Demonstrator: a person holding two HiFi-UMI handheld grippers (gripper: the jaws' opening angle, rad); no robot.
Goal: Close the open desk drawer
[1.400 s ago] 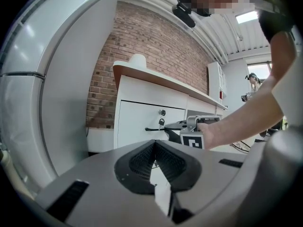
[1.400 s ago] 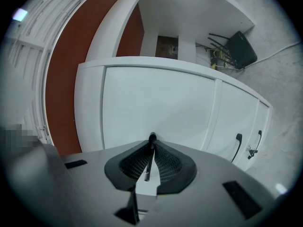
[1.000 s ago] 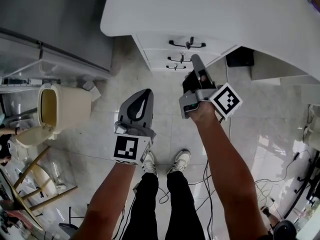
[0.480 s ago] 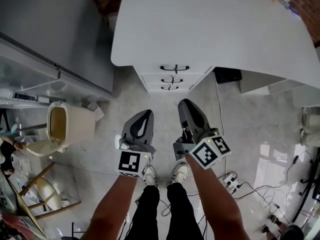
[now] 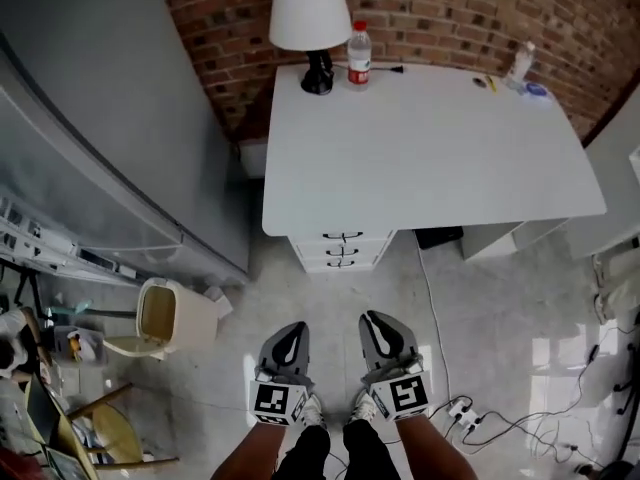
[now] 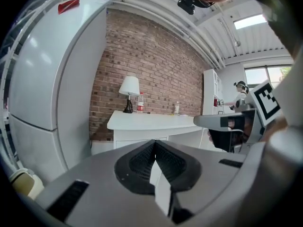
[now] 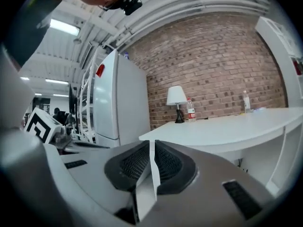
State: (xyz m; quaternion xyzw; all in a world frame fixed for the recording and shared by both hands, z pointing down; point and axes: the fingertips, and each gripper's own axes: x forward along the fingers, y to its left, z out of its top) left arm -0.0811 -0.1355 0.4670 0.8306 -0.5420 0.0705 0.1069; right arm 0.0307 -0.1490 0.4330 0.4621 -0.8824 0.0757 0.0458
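Far out to the left of the left gripper (image 5: 289, 330) stands the tall grey refrigerator (image 5: 100, 118). Nearer on that same side, a cream waste bin (image 5: 195, 320) sits on the pale floor (image 5: 250, 298) with its mouth open. Now the left gripper itself: it is held low in front of the person and points forward at the desk (image 5: 450, 158). Its jaws are pressed together with nothing between them, and the left gripper view shows the dark ribbed pads (image 6: 137, 164) meeting in one seam.

Just beside it on the right, level with it but not touching, is the right gripper (image 5: 377, 318). Its jaws have just been closing and now stand tip to tip, empty.

Straight ahead of both, and well apart from them, is the drawer stack (image 5: 343, 250), tucked under the desk's left end. It has three white fronts with dark handles, all lying flush, none standing out.

Farther ahead, against the brick wall (image 5: 440, 8), a white-shaded lamp (image 5: 310, 13) stands at the back of the desk with a bottle (image 5: 358, 56) just beside it.

Down to the right of the right gripper, a power strip (image 5: 460, 413) lies on the floor among cables.
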